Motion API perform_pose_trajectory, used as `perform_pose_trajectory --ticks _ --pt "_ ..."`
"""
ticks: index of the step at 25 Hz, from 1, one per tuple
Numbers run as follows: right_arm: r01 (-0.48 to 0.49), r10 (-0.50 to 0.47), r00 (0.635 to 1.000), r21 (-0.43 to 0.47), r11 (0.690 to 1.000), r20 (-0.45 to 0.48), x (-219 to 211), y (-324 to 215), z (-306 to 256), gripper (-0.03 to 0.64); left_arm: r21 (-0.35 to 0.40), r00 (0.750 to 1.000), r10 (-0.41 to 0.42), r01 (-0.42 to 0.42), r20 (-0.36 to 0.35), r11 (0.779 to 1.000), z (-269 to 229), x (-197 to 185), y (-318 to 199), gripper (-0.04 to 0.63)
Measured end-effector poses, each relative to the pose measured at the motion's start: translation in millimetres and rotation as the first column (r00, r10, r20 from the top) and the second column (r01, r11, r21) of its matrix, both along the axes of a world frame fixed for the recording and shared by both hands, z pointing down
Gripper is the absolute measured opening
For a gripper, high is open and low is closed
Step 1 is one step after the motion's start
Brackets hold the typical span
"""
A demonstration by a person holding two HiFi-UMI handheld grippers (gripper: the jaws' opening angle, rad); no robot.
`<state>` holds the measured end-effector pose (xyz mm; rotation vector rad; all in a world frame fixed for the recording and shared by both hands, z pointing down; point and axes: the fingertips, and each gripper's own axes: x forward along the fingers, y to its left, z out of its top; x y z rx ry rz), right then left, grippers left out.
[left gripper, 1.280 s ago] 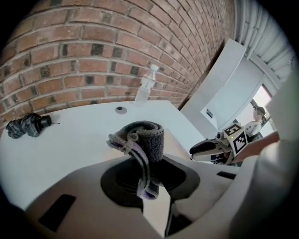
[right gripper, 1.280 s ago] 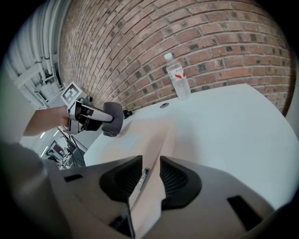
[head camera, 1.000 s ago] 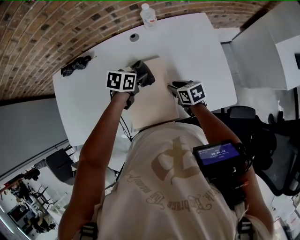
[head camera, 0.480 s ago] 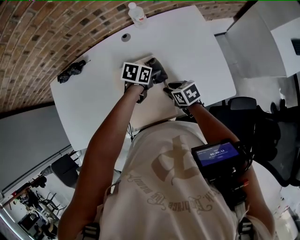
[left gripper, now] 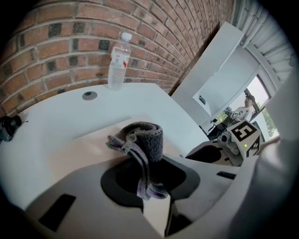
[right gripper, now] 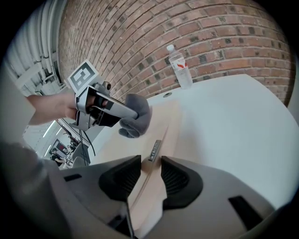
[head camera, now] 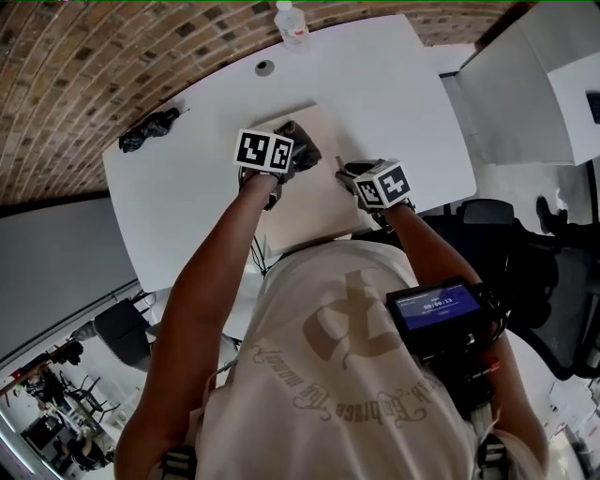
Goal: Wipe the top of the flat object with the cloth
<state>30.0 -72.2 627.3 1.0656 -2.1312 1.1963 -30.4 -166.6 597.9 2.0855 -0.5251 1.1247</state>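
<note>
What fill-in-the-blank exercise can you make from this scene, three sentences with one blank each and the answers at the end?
1. The rolled grey towelling cloth is clamped in the person's ____ gripper.
2. That cloth is over the beige flat board, which lies on a white ____.
3. A clear plastic ____ stands upright in front of the red brick wall.

Missing words: left; table; bottle.
</note>
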Motion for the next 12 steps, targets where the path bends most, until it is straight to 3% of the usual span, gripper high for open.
perform_pose_trajectory --ticks 12 --pt "-0.008 0.008 1.000 0.005 1.000 -0.023 0 0 1 0.146 0.066 0.995 -0.090 0.087 0.041 0.994 -1 -94 -7 0.100"
